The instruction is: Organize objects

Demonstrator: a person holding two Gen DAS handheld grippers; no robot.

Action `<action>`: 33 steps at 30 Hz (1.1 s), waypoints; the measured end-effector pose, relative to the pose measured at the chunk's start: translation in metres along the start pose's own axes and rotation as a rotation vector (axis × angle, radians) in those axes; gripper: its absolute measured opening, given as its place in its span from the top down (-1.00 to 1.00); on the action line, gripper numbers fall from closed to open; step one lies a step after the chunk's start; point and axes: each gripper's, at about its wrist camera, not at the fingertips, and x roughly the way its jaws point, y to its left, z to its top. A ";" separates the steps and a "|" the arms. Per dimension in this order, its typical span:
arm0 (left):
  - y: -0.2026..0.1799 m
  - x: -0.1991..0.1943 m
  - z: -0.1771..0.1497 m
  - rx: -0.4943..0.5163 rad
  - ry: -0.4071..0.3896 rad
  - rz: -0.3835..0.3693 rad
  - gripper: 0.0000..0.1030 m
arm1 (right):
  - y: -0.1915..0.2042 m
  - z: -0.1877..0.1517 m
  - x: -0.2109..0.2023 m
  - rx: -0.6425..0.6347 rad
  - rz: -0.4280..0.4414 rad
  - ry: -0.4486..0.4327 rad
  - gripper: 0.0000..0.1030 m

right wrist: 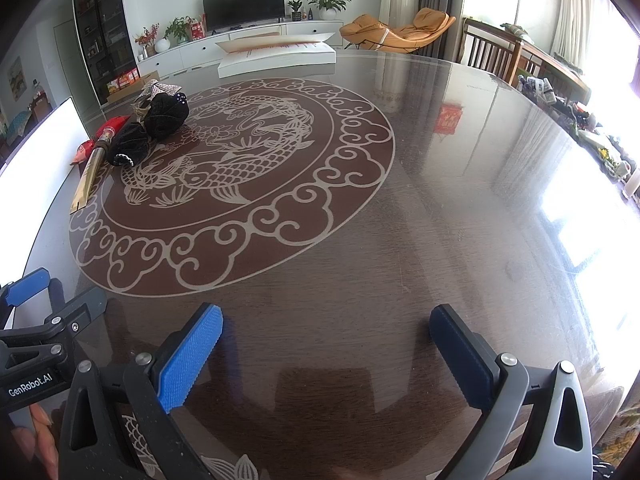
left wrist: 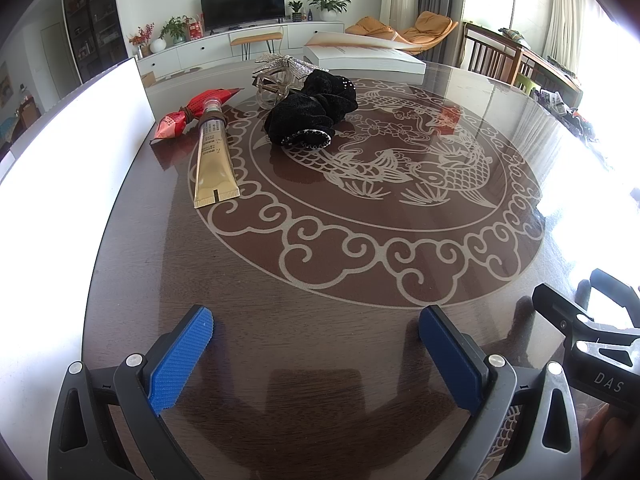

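Hovering low over table (left wrist: 320, 360), nothing picked yet; left gripper (left wrist: 316, 356) and right gripper (right wrist: 326, 356) both spread apart, empty. Sitting upper left of frame: gold tube (left wrist: 214, 160), red packet (left wrist: 180, 118), black scrunchie (left wrist: 308, 114), clear hair claw (left wrist: 274, 80). Likely reaching for tube next

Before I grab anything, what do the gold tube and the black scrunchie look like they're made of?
Gold tube: looks like soft plastic laminate with a metallic sheen, flat crimped end. Black scrunchie: gathered velvety fabric, matte pile, with small sparkly studs.
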 end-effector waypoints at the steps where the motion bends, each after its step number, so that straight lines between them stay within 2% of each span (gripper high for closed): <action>1: 0.000 0.000 0.000 0.000 0.000 0.000 -1.00 | 0.000 0.000 0.000 0.000 -0.001 0.000 -1.00; 15: 0.000 0.000 0.000 0.000 0.000 -0.002 -1.00 | 0.001 0.000 0.000 -0.001 0.000 0.000 -1.00; 20: 0.001 -0.006 0.007 0.016 0.037 -0.005 -1.00 | 0.001 0.000 0.000 -0.001 0.001 0.000 -1.00; 23: 0.006 -0.023 0.035 0.007 -0.027 0.034 -1.00 | 0.001 0.000 0.000 -0.001 0.000 0.000 -1.00; 26: 0.014 -0.027 0.084 0.001 -0.062 0.077 -1.00 | 0.001 0.000 0.001 -0.001 0.001 0.000 -1.00; 30: 0.033 0.012 0.151 0.052 -0.024 0.112 -1.00 | 0.001 0.000 0.000 -0.001 0.001 0.000 -1.00; 33: 0.060 0.041 0.184 0.021 0.001 0.066 -1.00 | 0.001 0.000 0.001 -0.001 0.001 -0.001 -1.00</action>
